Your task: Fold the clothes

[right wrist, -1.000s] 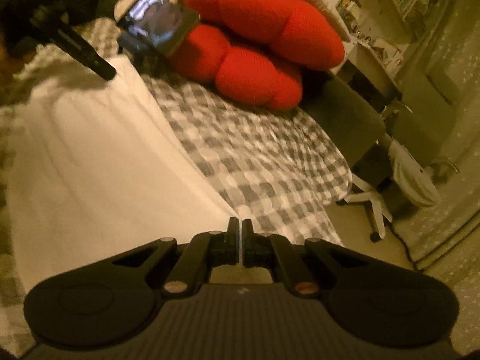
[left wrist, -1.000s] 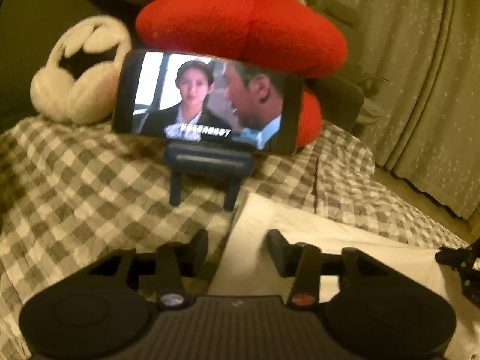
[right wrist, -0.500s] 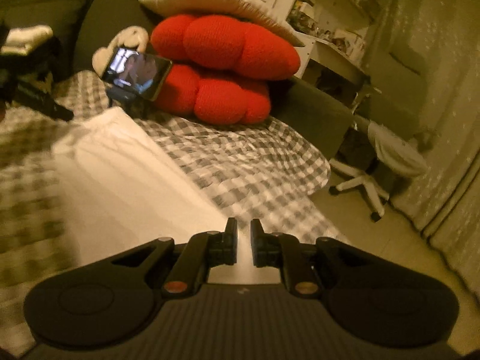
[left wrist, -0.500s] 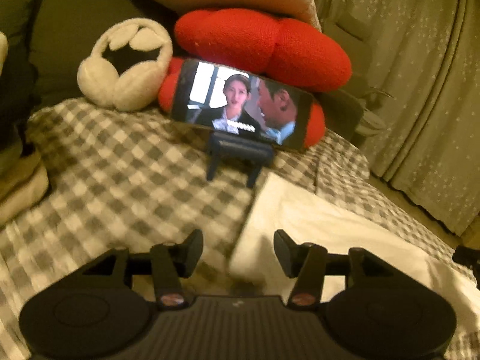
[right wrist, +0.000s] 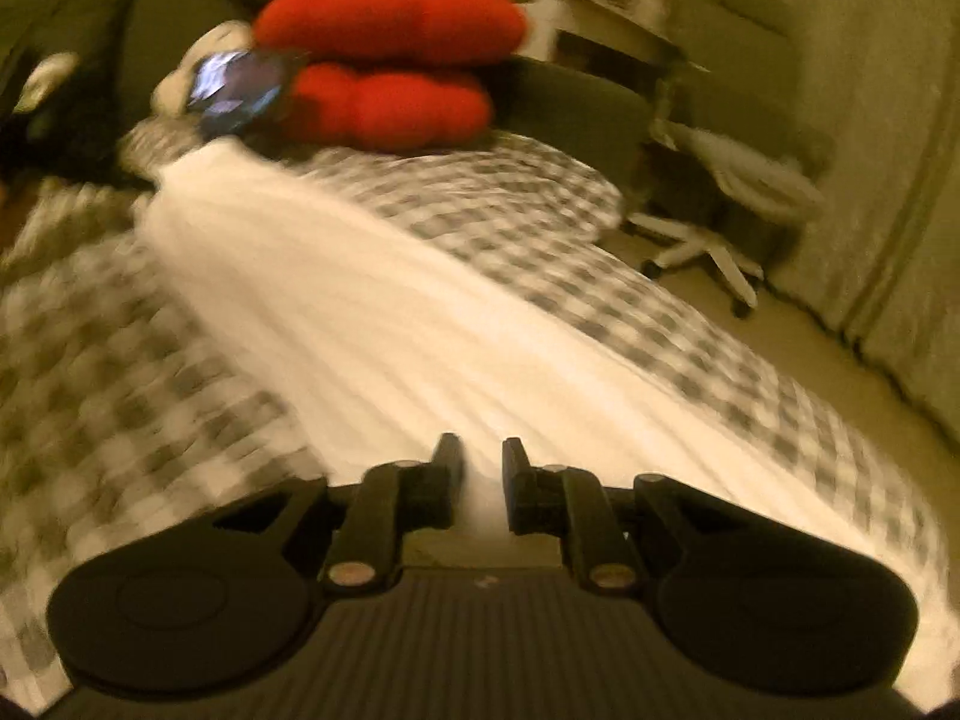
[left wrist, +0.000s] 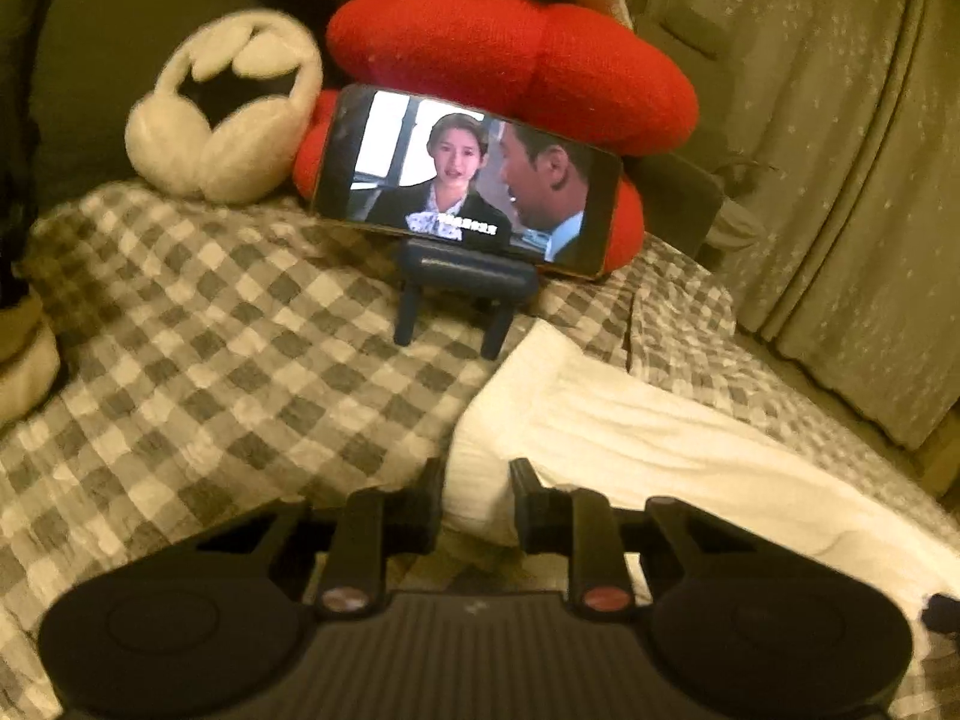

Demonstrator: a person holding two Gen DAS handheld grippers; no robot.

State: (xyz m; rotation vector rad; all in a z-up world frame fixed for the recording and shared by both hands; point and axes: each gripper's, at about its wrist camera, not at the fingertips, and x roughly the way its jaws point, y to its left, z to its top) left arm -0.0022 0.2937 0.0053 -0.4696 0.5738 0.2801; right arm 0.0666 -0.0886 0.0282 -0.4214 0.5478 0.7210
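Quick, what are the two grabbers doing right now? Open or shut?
Left gripper: open, fingers either side of the folded white cloth's corner, not clamped.
Right gripper: open, over the same cloth; the view is blurred.

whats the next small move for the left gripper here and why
Probably ease the left gripper forward and close it on the near corner of the white cloth. Its jaws stand open with that corner right between them, not yet pinched, and the right gripper is open over the cloth's other end.
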